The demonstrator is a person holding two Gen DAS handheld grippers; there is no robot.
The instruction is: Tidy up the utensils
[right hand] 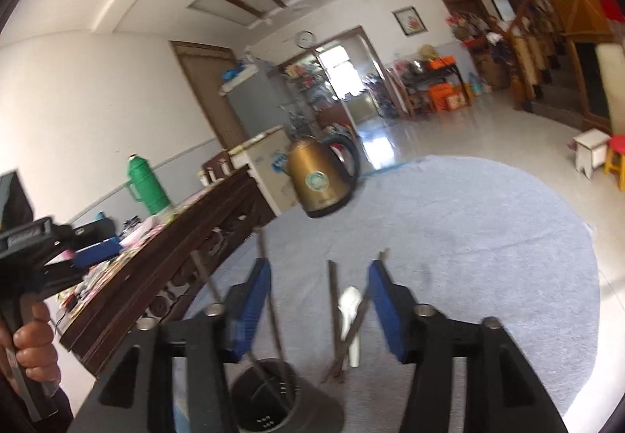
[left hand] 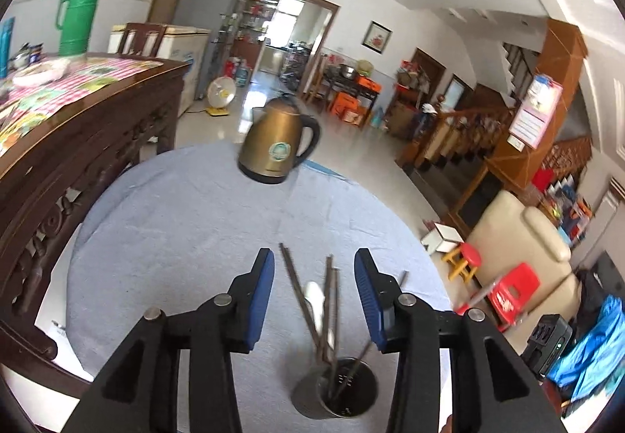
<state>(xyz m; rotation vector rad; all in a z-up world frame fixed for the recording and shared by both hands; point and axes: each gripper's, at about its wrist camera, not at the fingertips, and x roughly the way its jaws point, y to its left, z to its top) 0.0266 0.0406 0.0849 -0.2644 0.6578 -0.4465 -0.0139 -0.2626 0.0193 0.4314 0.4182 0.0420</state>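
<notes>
A metal cup stands on the round table's pale blue cloth, just under my left gripper. Its blue pads stand apart. Several dark chopsticks and a white spoon lean up between them, untouched. In the right wrist view the cup holds two chopsticks that lean left. My right gripper is open around a blurred bundle of chopsticks and the spoon. The bundle's lower ends sit right of the cup; whether inside it I cannot tell.
A brass kettle stands at the table's far edge. A carved wooden sideboard with a green thermos runs along the left. In the right wrist view a hand holds the left gripper at far left. Stools stand right.
</notes>
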